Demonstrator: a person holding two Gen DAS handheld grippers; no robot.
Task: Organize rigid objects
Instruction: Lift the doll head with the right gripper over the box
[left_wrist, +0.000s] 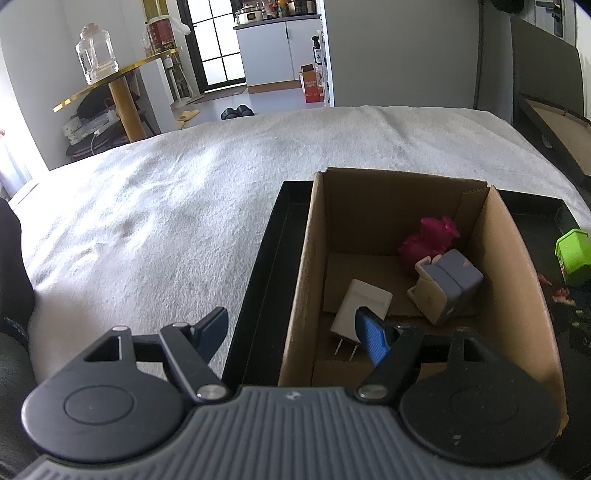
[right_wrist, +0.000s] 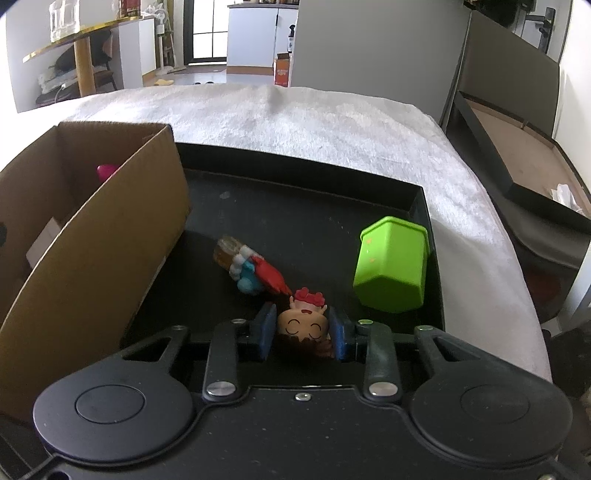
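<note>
In the right wrist view my right gripper (right_wrist: 303, 330) is shut on a small cartoon figurine (right_wrist: 304, 321) with a smiling face and a red bow, lying on the black tray (right_wrist: 314, 218). A red, blue and white toy (right_wrist: 255, 271) with an amber end lies just beyond it. A lime green cup (right_wrist: 391, 262) lies tipped at the right. My left gripper (left_wrist: 291, 336) is open and empty, straddling the near left wall of the cardboard box (left_wrist: 306, 266). Inside the box are a white plug charger (left_wrist: 364, 304), a magenta toy (left_wrist: 428, 240) and a grey-blue and cream object (left_wrist: 448, 288).
The cardboard box (right_wrist: 110, 229) stands in the left part of the tray (left_wrist: 269, 258), which rests on a white fuzzy blanket (left_wrist: 166, 206). The green cup (left_wrist: 572, 254) shows at the right edge of the left wrist view. A dark board (right_wrist: 517, 177) leans off to the right.
</note>
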